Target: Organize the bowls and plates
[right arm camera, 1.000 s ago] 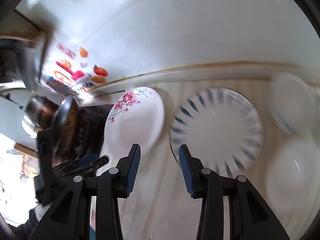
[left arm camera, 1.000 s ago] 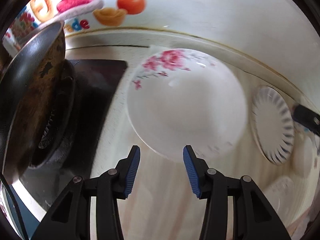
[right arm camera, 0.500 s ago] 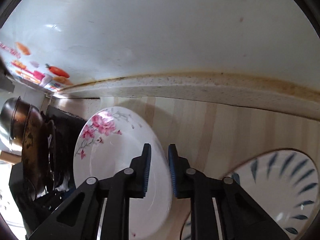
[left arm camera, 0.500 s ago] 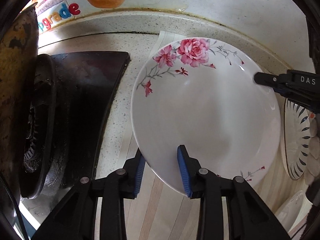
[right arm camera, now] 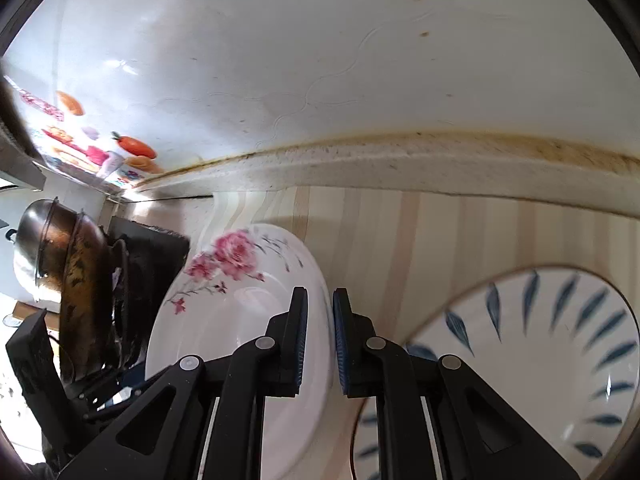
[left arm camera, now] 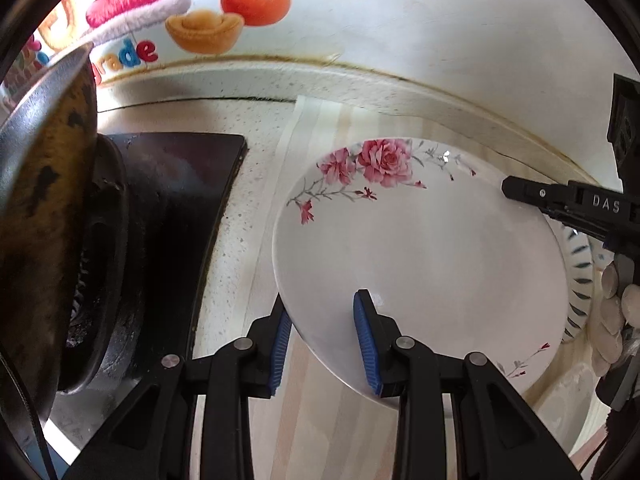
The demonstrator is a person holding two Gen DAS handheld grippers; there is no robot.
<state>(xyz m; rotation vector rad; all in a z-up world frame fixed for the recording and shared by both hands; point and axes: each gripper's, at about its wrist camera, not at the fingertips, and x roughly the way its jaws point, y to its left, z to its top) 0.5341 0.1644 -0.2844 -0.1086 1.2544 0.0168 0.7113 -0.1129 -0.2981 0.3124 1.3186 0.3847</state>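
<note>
Two grippers are now clamping one rose-patterned plate that a second ago neither was touching; it is lying on the striped wood-grain mat, with the black stove at its nine o'clock and the blue-leaf plate just beside it at three o'clock; the left gripper is pinching the rim at six o'clock, one pad under and one over; the right gripper, having swung down from above, is clenching the three-o'clock rim; judging from this, a two-handed lift towards stacking is about to begin.
</note>
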